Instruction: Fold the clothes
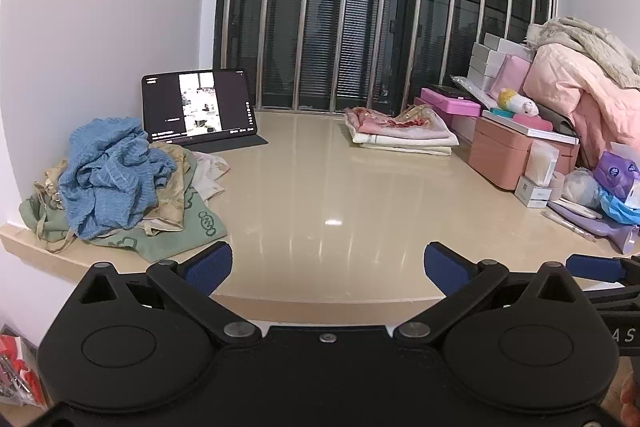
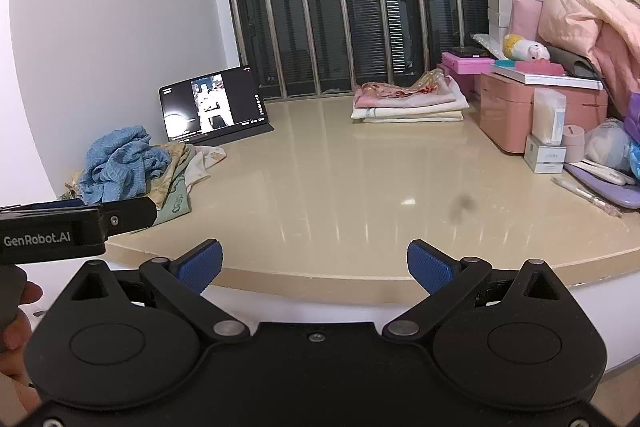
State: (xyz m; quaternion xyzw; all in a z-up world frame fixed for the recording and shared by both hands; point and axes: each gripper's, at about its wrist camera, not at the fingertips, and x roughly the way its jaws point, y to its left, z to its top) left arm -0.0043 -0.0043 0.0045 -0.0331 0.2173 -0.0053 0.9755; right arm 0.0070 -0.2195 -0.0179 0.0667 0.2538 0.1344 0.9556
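Observation:
A heap of unfolded clothes lies at the left of the beige counter (image 1: 320, 195), with a crumpled blue knit garment (image 1: 110, 171) on top of a green printed one (image 1: 176, 231) and cream pieces. The heap also shows in the right wrist view (image 2: 120, 165). A stack of folded pink and cream clothes (image 1: 400, 131) lies at the back right, also in the right wrist view (image 2: 408, 103). My left gripper (image 1: 328, 267) is open and empty at the counter's front edge. My right gripper (image 2: 314, 267) is open and empty beside it, right of the left one.
A tablet (image 1: 198, 105) stands propped at the back left. Pink boxes (image 1: 516, 151), tissues, a plush toy, bedding (image 1: 580, 83) and small items crowd the right side. Window bars (image 1: 340, 7) run along the back. A white wall is on the left.

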